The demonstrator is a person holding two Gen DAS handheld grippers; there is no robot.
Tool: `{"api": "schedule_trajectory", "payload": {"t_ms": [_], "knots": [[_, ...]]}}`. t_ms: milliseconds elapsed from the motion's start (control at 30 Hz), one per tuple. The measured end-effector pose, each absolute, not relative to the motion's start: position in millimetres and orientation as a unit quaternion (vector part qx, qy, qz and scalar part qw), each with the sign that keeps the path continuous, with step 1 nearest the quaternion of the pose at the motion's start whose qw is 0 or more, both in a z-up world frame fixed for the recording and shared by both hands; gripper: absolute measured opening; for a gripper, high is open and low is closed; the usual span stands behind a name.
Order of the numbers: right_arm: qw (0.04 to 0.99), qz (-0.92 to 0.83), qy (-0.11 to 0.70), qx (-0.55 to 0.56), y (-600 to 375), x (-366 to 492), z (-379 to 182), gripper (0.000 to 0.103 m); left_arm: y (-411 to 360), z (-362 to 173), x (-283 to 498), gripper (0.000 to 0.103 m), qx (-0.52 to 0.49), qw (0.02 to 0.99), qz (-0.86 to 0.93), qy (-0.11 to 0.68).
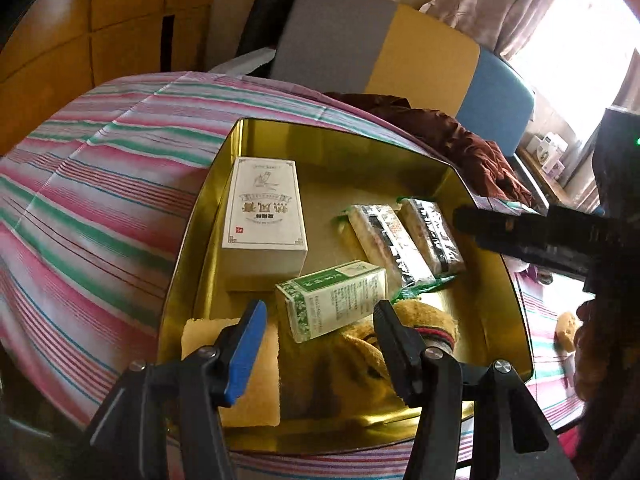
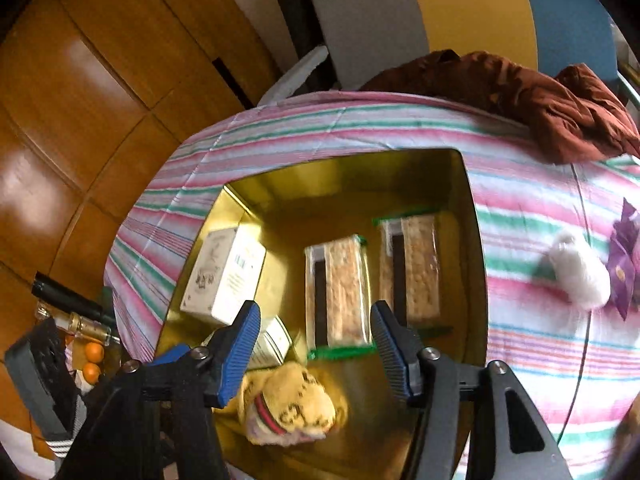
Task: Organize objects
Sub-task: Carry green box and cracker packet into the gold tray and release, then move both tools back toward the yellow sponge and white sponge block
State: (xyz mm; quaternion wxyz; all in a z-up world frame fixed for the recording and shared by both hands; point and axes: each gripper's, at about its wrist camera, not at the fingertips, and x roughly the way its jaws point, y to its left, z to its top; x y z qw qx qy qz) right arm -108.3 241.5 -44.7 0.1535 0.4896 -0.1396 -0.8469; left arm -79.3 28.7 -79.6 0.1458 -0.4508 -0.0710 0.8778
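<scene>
A gold tin box (image 1: 336,136) (image 2: 476,248) sits on the striped tablecloth. Inside lie a white carton (image 1: 264,216) (image 2: 224,276), a small green-and-white carton (image 1: 332,300) (image 2: 272,346), two wrapped snack bars (image 1: 384,240) (image 2: 340,292), a tan plush toy (image 1: 360,360) (image 2: 292,404) and a yellow sponge (image 1: 248,380). My left gripper (image 1: 320,344) is open and empty above the tin's near end, over the plush. My right gripper (image 2: 316,348) is open and empty, hovering over the tin above the plush and one bar; it shows in the left wrist view (image 1: 520,232).
A brown cloth (image 1: 460,140) (image 2: 540,96) lies at the table's far edge. A white plush (image 2: 580,276) and a purple wrapper (image 2: 624,264) lie on the cloth right of the tin. A grey, yellow and blue chair back (image 1: 400,52) stands behind the table.
</scene>
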Motion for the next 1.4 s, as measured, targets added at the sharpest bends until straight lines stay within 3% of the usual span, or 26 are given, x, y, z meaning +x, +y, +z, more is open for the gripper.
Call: {"api": "schedule_trajectory", "payload": {"t_ms": [100,333,667,733,1400], "knots": [[0.148,-0.848,-0.132,0.492,241.2,-98.4,-48.1,0.060,30.7,-69.4,-74.3,0.073,-0.433,0.136,0.889,-0.061],[0.132,-0.856,-0.111,0.487,239.5,-79.0,-49.9,0.060,30.7,-48.5,-61.8,0.081,-0.397,0.122,0.909,-0.038],[0.115,-0.870,-0.082,0.472,235.5,-57.8,-43.4,0.061,32.5,-38.8,-46.0,0.083,-0.381,0.117,0.917,-0.019],[0.112,-0.873,-0.080,0.469,235.5,-53.7,-42.7,0.070,34.1,-36.8,-43.5,0.085,-0.376,0.116,0.919,-0.015],[0.071,-0.885,-0.082,0.453,260.7,-29.0,-40.9,0.071,61.0,-15.1,-18.7,0.092,-0.323,0.121,0.937,0.058]]}}
